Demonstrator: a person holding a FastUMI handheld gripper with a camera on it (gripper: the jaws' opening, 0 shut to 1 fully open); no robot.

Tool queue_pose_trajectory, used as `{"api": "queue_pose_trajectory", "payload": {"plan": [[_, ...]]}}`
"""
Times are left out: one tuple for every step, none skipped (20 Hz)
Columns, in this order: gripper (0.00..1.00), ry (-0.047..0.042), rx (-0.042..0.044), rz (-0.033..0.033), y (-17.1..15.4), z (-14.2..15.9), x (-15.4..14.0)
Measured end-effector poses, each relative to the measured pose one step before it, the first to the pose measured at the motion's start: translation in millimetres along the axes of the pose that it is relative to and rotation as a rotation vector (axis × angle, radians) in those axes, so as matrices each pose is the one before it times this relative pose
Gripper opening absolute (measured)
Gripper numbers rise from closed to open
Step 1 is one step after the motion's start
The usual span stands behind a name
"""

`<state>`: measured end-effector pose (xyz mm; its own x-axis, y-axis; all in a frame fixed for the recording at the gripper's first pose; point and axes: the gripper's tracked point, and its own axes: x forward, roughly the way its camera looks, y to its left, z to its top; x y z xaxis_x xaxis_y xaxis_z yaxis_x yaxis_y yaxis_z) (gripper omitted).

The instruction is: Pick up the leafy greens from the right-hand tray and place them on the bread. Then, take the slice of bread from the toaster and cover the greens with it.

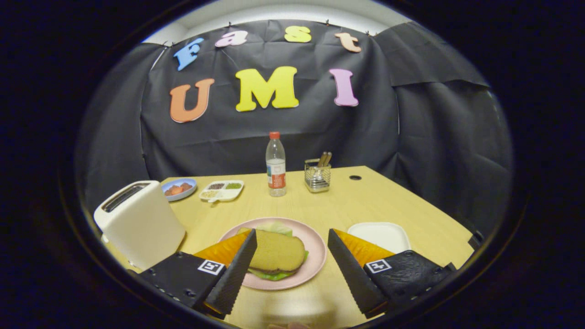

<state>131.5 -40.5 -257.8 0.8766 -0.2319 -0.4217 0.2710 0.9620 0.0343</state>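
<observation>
Table [320,201], left to right: white toaster [137,224]; blue dish [179,188]; divided white tray [221,190]; pink plate [315,253] holding top bread slice [276,253] over leafy greens [269,274], between the fingers; water bottle [276,164]; wire holder [317,176]; white tray [379,235]. Gripper [292,269] jaws spread wide, holding nothing.

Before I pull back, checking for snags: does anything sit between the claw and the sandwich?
Nothing visible does. The open claw straddles the pink plate, with the top bread slice over the greens.
</observation>
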Motion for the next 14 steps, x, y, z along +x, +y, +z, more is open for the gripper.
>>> {"api": "queue_pose_trajectory", "payload": {"plan": [[0.96,-0.04131,0.00270,0.00649,0.06,5.93,-13.04],[0.96,-0.04150,-0.00248,0.01171,0.66,6.44,-13.08],[0.96,-0.03509,-0.00956,0.02007,2.55,6.18,-12.59],[0.96,-0.03127,-0.01135,0.00968,1.34,7.63,-13.48],[0.96,-0.02589,-0.01126,-0.00182,-2.78,6.25,-11.96],[0.96,-0.01912,-0.01566,-0.00065,-1.67,7.32,-12.26],[0.96,-0.01541,-0.00351,-0.00310,-1.13,5.48,-11.76],[0.96,-0.01653,0.00206,-0.00336,-2.94,6.59,-11.69],[0.96,-0.01507,-0.00208,0.00211,-1.46,5.57,-11.18],[0.96,-0.00746,0.00133,0.00222,-1.96,5.86,-10.43],[0.96,-0.00598,-0.00066,0.00240,-1.78,4.66,-9.80],[0.96,0.00095,-0.00233,0.00837,-0.37,5.65,-9.22],[0.96,0.00202,0.00329,0.01557,2.26,3.56,-8.30],[0.96,-0.00185,0.00168,0.00407,-1.51,5.58,-8.30]]}}
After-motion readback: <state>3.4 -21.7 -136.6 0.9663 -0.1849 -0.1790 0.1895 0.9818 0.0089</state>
